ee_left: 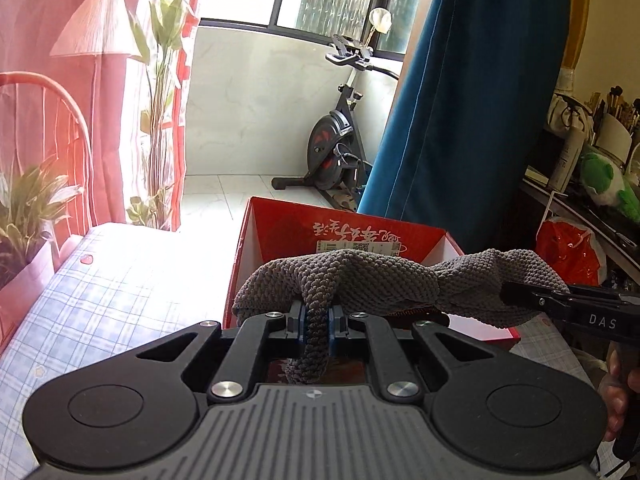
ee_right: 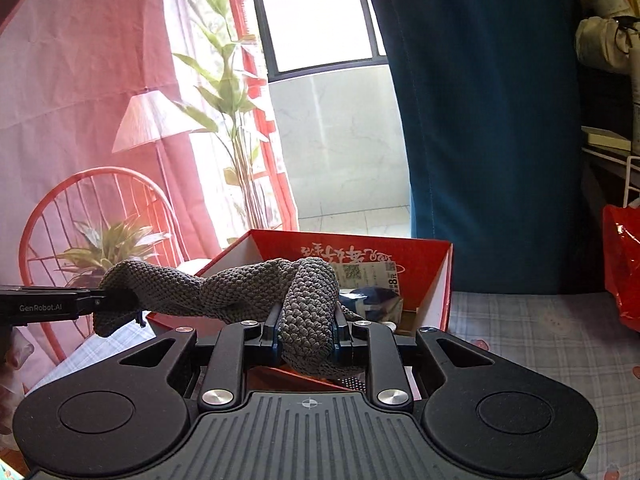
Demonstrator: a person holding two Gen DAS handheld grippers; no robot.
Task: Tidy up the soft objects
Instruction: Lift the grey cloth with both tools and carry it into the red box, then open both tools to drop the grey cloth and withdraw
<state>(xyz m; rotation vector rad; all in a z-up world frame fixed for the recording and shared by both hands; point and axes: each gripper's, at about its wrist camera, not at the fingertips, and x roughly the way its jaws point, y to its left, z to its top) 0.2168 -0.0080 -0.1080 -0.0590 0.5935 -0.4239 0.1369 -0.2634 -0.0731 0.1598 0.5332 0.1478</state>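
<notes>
A grey textured cloth [ee_left: 360,280] is stretched between both grippers above an open red cardboard box [ee_left: 280,220]. My left gripper [ee_left: 317,320] is shut on one bunched end of the cloth. My right gripper [ee_left: 520,294] comes in from the right and pinches the other end. In the right wrist view the right gripper [ee_right: 306,330] is shut on the cloth [ee_right: 240,292], and the left gripper [ee_right: 120,304] holds its far left end. The box [ee_right: 436,280] sits just beyond, with a blue and white item [ee_right: 372,300] inside.
The box stands on a bed with a blue checked sheet [ee_left: 100,300]. A red plastic bag [ee_left: 568,248] and a cluttered shelf with a green plush toy [ee_left: 608,184] are to the right. A blue curtain [ee_left: 460,100], exercise bike [ee_left: 340,148], plants and a red chair [ee_right: 80,220] stand behind.
</notes>
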